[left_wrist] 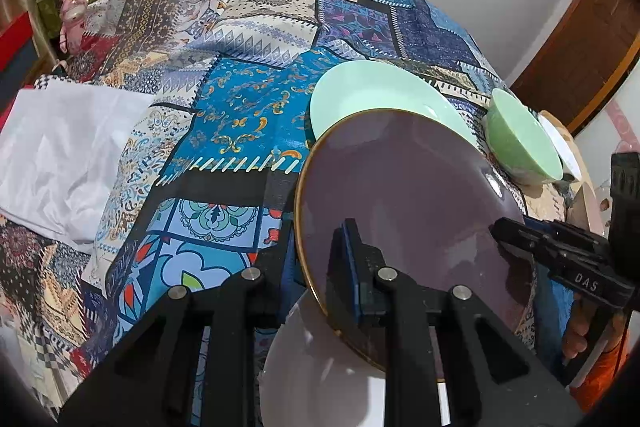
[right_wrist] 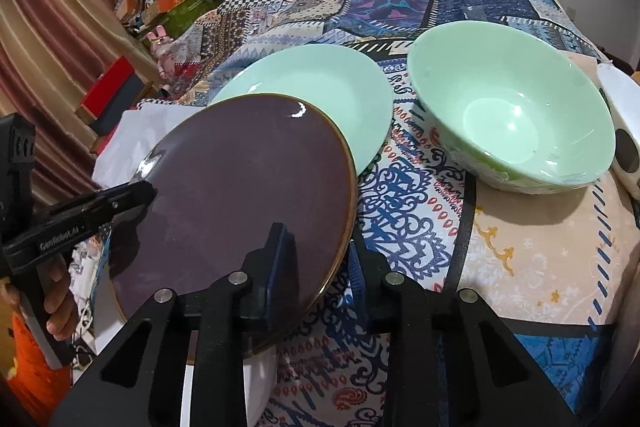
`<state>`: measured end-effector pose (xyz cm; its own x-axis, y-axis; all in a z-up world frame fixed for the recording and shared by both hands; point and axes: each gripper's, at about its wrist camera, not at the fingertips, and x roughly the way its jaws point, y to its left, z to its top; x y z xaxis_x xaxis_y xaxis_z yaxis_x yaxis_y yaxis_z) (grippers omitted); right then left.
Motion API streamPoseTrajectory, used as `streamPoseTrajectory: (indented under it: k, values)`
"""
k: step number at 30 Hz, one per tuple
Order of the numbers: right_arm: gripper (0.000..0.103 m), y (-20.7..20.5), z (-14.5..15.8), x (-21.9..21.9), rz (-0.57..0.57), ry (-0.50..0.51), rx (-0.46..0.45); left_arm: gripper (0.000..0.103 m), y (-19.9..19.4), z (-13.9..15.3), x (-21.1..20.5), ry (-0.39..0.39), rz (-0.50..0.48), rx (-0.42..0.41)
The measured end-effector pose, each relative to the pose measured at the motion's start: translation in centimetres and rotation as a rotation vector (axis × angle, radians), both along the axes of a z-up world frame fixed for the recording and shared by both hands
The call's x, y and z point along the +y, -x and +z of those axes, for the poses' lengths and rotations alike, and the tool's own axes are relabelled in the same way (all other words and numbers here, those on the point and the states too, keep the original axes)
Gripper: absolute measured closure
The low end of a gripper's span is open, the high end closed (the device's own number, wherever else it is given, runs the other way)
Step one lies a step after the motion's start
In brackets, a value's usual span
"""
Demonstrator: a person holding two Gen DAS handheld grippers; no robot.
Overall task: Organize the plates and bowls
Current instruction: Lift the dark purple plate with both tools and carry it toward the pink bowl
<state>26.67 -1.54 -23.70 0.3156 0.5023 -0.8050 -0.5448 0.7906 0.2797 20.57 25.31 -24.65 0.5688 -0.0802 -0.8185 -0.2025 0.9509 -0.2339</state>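
Note:
A dark purple plate (left_wrist: 412, 203) with a gold rim is held tilted above the patchwork tablecloth (left_wrist: 240, 115). My left gripper (left_wrist: 316, 267) is shut on its left edge. My right gripper (right_wrist: 320, 259) is shut on its right edge (right_wrist: 248, 187). In the left wrist view the right gripper (left_wrist: 560, 251) shows at the plate's far side. A white plate (left_wrist: 320, 367) lies beneath the purple one. A pale green plate (left_wrist: 376, 95) lies behind it, and a green bowl (right_wrist: 516, 123) stands to the right.
A white bowl with dark dots (right_wrist: 624, 131) stands at the far right by the green bowl. A white cloth (left_wrist: 60, 155) lies on the table's left. Clutter and a pink toy (left_wrist: 72, 15) sit beyond the left edge.

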Motion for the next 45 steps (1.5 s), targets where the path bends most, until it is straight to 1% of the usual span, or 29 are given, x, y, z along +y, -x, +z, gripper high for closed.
streamPoseTrajectory:
  k: [4,12,16,21,27,39,45]
  values:
    - [0.077,-0.1,0.0,0.0,0.004,0.003,-0.005,0.081,0.2,0.2,-0.4,-0.023,-0.015,-0.004]
    - [0.077,0.3,0.1,-0.8,0.005,-0.003,-0.012,0.081,1.1,0.4,-1.2,-0.034,-0.016,-0.008]
    - [0.077,0.8,0.6,-1.4,0.005,-0.011,-0.031,0.081,1.6,0.9,-2.0,-0.049,-0.018,-0.020]
    - [0.077,1.4,1.5,-2.3,-0.006,-0.020,-0.041,0.081,2.5,2.0,-3.1,-0.056,-0.023,-0.028]
    - [0.077,2.6,3.0,-4.1,-0.026,-0.036,-0.059,0.081,3.4,3.7,-4.5,-0.042,-0.031,-0.043]
    - [0.077,5.3,5.7,-8.2,-0.069,-0.065,-0.107,0.081,6.0,7.2,-9.4,-0.053,-0.075,-0.079]
    - [0.077,6.5,6.3,-10.6,-0.090,-0.073,-0.124,0.081,7.0,8.3,-11.9,-0.060,-0.096,-0.089]
